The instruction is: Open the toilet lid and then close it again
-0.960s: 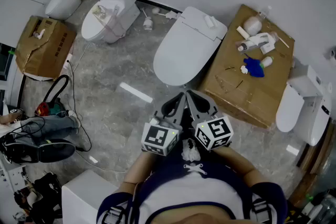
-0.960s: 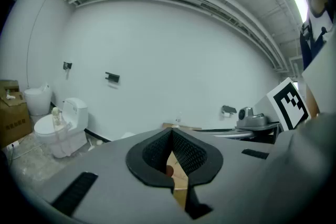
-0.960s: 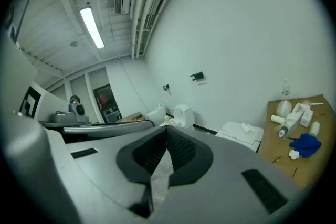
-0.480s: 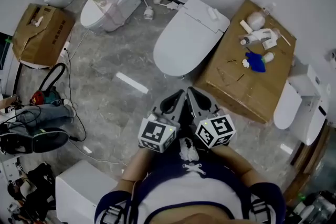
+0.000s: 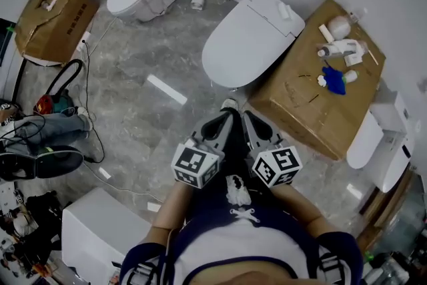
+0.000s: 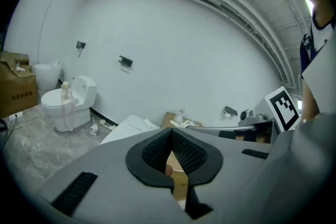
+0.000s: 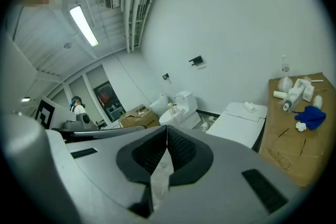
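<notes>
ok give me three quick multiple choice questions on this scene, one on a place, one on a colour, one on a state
1. In the head view, where does the cardboard box stand relative to the middle toilet?
A. at its right
B. at its left
C. on top of it

2. What colour is the crumpled thing on that box?
A. red
B. blue
C. yellow

3. How is the middle toilet's lid?
A. raised
B. taken off
C. down

Answers:
1 A: the box sits beside the toilet, on the picture's right.
2 B: it is plainly blue against the brown cardboard.
3 C: the lid lies flat over the bowl.
</notes>
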Demonstrator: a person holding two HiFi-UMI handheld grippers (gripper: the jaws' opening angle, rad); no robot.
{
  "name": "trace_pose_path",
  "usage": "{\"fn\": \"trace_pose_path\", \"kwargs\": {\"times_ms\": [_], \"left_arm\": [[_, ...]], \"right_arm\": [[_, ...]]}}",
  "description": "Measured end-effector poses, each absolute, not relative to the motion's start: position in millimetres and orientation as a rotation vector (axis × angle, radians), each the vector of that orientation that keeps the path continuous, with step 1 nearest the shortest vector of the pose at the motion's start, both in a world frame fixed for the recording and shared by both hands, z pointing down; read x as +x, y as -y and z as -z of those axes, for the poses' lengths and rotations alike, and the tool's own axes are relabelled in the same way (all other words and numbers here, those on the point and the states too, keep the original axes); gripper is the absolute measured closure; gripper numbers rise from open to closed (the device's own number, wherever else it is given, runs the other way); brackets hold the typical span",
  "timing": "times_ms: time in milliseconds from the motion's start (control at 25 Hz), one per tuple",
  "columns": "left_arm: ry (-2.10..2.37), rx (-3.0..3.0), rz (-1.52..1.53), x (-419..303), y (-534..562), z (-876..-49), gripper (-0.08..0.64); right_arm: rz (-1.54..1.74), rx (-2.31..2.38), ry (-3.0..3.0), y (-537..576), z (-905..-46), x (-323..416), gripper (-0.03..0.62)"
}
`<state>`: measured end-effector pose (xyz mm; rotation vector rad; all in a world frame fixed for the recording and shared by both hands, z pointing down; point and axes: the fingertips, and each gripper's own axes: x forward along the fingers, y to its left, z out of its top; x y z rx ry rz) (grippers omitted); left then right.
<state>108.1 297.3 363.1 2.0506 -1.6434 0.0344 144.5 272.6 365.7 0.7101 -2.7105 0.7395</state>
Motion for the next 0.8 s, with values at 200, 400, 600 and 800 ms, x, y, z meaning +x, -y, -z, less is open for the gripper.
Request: {"fn": "trace_pose_path", "kwargs": {"times_ms": [200, 400, 600, 800], "left_arm": [[1.673, 1.945, -0.041, 72.9, -280.5, -384.9, 0.555], [1.665, 1.872, -0.032, 42.9, -257.0, -411.5, 0.555], [1.627, 1.784, -0.044, 19.1, -233.1, -458.3, 0.554], [1.577, 1.698, -0.054, 4.4, -203.9, -513.0, 0.499]], "right_arm": [[-0.746, 0.594, 2.683, -256.0, -378.7, 107.0, 0.583], [-0.768, 0.531, 2.635, -233.9, -405.0, 71.3, 0.583], [-0.818, 0.528, 2.574, -210.6, -439.5, 51.8, 0.583], [-0.861, 0.545, 2.512, -184.1, -477.4, 45.3, 0.583]]}}
